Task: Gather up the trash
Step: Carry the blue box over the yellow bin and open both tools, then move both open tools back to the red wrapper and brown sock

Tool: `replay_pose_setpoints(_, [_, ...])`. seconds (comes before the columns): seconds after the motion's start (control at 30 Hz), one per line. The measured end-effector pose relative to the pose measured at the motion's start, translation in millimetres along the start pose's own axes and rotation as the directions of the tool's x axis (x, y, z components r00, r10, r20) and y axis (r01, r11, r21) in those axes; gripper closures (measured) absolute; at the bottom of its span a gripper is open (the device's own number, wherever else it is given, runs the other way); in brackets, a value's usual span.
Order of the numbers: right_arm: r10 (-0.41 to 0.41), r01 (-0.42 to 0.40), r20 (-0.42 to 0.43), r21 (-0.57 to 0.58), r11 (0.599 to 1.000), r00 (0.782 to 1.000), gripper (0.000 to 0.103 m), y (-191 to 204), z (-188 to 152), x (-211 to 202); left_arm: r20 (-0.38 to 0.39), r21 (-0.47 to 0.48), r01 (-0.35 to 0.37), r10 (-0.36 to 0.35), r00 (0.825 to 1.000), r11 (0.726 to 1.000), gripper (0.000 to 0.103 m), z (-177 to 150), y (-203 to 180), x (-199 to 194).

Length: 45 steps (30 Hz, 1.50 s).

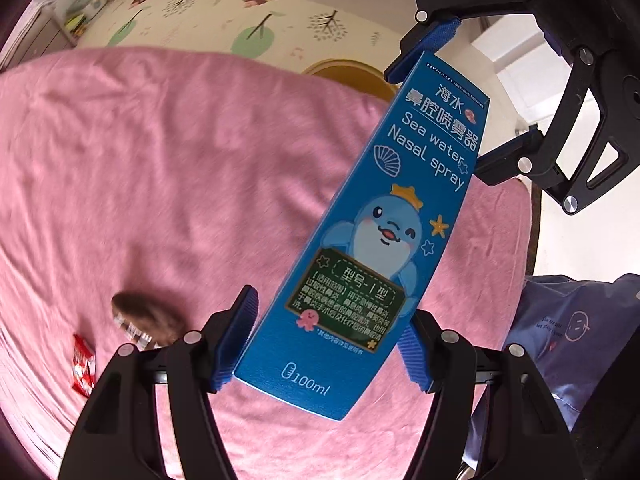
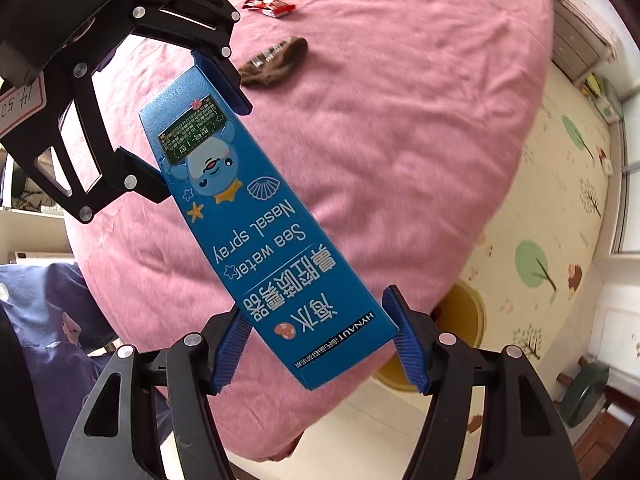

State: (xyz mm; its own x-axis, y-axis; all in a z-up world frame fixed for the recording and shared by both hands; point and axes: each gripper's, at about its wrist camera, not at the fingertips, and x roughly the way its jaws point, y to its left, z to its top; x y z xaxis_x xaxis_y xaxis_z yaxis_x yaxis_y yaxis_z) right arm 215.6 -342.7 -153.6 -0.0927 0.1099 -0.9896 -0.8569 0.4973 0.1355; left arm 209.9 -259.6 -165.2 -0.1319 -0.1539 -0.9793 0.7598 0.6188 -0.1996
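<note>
Item 1: blue nasal spray box (image 1: 372,236), long carton printed "Sea water Nasal spray" and "100ml", with a cartoon dolphin. It is held in the air above the bed (image 1: 160,160), gripped at both ends, clear of the pink sheet.

Item 2: left hand-held gripper (image 1: 320,344), pointing steeply down. Its 2 blue pads press the long sides of the box at the "100ml" end; clenched on the box.

Item 3: right hand-held gripper (image 2: 320,340), pointing down. Its 2 blue pads clamp the opposite end of the box, by the brand line; likewise grasping the box. In the left wrist view it shows at upper right (image 1: 464,96); in the right wrist view the left one shows at upper left (image 2: 184,120).

Item 4: red snack wrapper (image 2: 270,5), lying flat on the sheet, well apart from the box.

Item 5: brown wrapper (image 2: 276,64), crumpled, with a clear printed strip at 1 edge, on the sheet near the red wrapper but not touching it.

Item 6: bed, covered in a wrinkled pink sheet.

Item 7: play mat (image 2: 560,216), cream with tree prints, on the floor beside the bed.

Item 8: yellow round object (image 2: 468,320), partly hidden by the bed's edge.

Item 9: green stool (image 2: 588,396), on the floor.
</note>
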Motion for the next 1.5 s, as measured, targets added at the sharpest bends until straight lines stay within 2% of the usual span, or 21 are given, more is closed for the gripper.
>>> replay_pose_setpoints(0.4, [-0.003, -0.002, 0.022, 0.217, 0.976, 1.000, 0.039, -64.2, -135.0, -9.3, -0.040, 0.197, 0.006, 0.002, 0.999, 0.980, 0.037, 112.8, -91.8, 28.1])
replay_pose_setpoints(0.53, [-0.005, -0.001, 0.023, 0.277, 0.961, 1.000, 0.039, -82.8, -170.2, -10.9, -0.056, 0.262, 0.015, -0.001, 0.998, 0.965, 0.037, 151.7, -121.4, 38.1])
replay_pose_setpoints(0.83, [-0.011, -0.006, 0.041, 0.384, 0.923, 0.999, 0.039, -126.7, -231.0, -12.6, -0.065, 0.379, 0.010, 0.016, 0.998, 0.926, 0.037, 214.1, -154.4, 53.5])
replay_pose_setpoints(1.07, [-0.024, -0.004, 0.059, 0.431, 0.902, 0.998, 0.039, -155.0, -247.3, -9.5, -0.072, 0.437, -0.011, 0.047, 0.996, 0.899, 0.037, 249.2, -158.3, 61.3])
replay_pose_setpoints(1.3, [-0.024, -0.028, 0.108, 0.457, 0.889, 0.994, 0.039, -179.1, -253.1, -9.2, -0.066, 0.454, -0.027, 0.064, 0.996, 0.891, 0.034, 270.6, -147.8, 61.9])
replay_pose_setpoints(1.33, [-0.014, -0.044, 0.120, 0.467, 0.883, 0.993, 0.039, -182.9, -253.7, -9.9, -0.055, 0.450, -0.038, 0.071, 0.996, 0.892, 0.029, 272.1, -146.2, 61.2])
replay_pose_setpoints(1.37, [-0.019, -0.046, 0.131, 0.475, 0.879, 0.991, 0.038, -185.7, -254.0, -11.1, -0.044, 0.443, -0.053, 0.081, 0.996, 0.895, 0.020, 274.5, -144.2, 61.3])
replay_pose_setpoints(1.4, [-0.033, -0.036, 0.136, 0.479, 0.877, 0.990, 0.034, -187.5, -253.5, -12.1, -0.034, 0.436, -0.068, 0.091, 0.995, 0.898, 0.016, 276.8, -142.0, 61.7])
replay_pose_setpoints(1.5, [-0.051, -0.014, 0.125, 0.470, 0.882, 0.991, 0.032, -188.5, -250.3, -10.6, -0.025, 0.419, -0.081, 0.100, 0.995, 0.905, 0.013, 278.6, -135.9, 62.7])
